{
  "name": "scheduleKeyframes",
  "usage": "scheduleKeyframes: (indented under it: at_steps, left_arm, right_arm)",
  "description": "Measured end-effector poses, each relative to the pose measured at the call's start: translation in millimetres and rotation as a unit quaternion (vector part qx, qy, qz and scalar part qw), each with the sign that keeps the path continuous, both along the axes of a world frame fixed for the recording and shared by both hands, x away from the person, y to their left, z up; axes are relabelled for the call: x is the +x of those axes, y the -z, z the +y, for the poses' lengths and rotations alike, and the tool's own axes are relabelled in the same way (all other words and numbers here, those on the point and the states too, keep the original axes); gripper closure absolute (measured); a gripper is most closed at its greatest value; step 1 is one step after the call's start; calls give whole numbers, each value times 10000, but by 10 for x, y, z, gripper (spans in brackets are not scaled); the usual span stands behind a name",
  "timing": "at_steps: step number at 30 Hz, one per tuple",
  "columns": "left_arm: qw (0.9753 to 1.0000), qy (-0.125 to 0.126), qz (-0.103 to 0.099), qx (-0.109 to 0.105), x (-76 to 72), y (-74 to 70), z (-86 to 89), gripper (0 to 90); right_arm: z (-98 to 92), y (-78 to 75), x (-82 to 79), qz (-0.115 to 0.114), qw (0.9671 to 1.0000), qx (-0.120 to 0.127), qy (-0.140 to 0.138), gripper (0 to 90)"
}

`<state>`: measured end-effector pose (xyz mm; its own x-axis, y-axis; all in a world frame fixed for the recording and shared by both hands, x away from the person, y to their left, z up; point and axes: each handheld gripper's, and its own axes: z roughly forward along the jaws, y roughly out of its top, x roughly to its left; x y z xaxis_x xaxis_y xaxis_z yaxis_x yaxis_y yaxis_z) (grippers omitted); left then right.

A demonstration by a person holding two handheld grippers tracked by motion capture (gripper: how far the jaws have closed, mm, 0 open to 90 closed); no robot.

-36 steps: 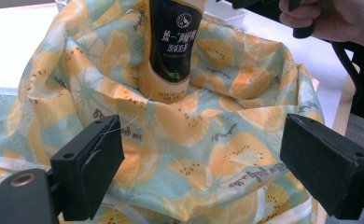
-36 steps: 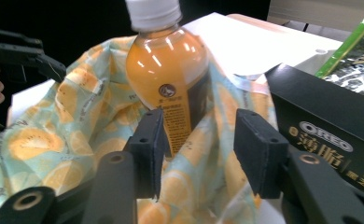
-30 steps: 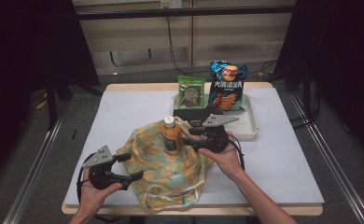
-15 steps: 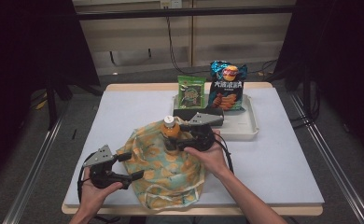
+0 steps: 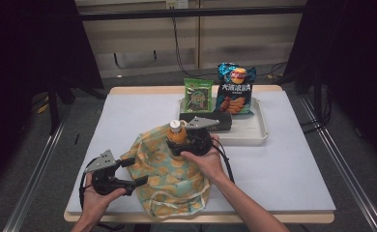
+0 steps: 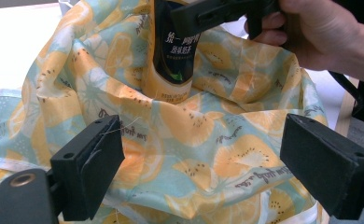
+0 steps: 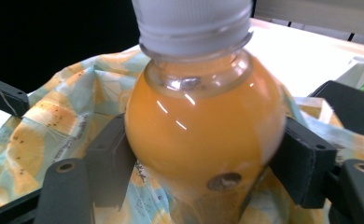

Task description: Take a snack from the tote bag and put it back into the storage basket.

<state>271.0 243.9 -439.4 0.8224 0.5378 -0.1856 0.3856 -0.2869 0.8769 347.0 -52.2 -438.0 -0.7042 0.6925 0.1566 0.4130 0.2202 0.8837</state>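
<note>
A fabric bag (image 5: 169, 179) printed with orange slices lies crumpled at the table's front middle. An orange drink bottle (image 5: 177, 133) with a white cap stands upright in the bag's opening, fabric gathered around its lower half. My right gripper (image 5: 178, 146) is shut on the bottle's upper body (image 7: 203, 116), one black pad on each side. My left gripper (image 5: 133, 173) is open at the bag's left edge, level with the table. Its jaws stand wide apart in front of the printed fabric (image 6: 194, 126), and the bottle's dark label (image 6: 173, 56) rises behind.
A white tray (image 5: 259, 137) sits behind the bag at the right. In it stand a blue chips bag (image 5: 235, 92) and a green snack packet (image 5: 197, 95), with a black box (image 5: 223, 121) in front. Bare white tabletop lies to the left and right.
My right gripper has carried the bottle left and toward the person, down into the bag's opening. The left gripper has stayed at the bag's left edge.
</note>
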Motion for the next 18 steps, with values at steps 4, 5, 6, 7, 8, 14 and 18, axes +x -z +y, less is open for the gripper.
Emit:
scheduleKeyframes:
  at_steps: [4, 5, 6, 7, 8, 14, 18]
  left_arm:
    - [10000, 2, 4, 28, 4, 2, 3, 129]
    - [10000, -9, 15, 16, 5, 4, 1, 129]
    - [10000, -16, 27, 13, 5, 5, 0, 129]
    - [10000, -1, 37, -1, 6, 7, 2, 129]
    - [10000, 0, 33, -1, 6, 7, 4, 129]
    - [10000, 2, 24, -19, 7, 6, 14, 129]
    - [10000, -9, 15, 16, 5, 1, 15, 129]
  right_arm:
    - [38, 42, 16, -11, 10000, -8, -9, 283]
    - [42, 50, 24, 0, 10000, -3, 18, 305]
    - [43, 54, 30, 4, 10000, -3, 32, 306]
    - [46, 59, 36, 23, 10000, 32, 29, 309]
    - [47, 61, 38, 8, 10000, 22, 27, 313]
    - [10, 44, 47, 23, 9999, -49, -118, 323]
    - [-34, 19, 52, 12, 9995, 12, -310, 324]
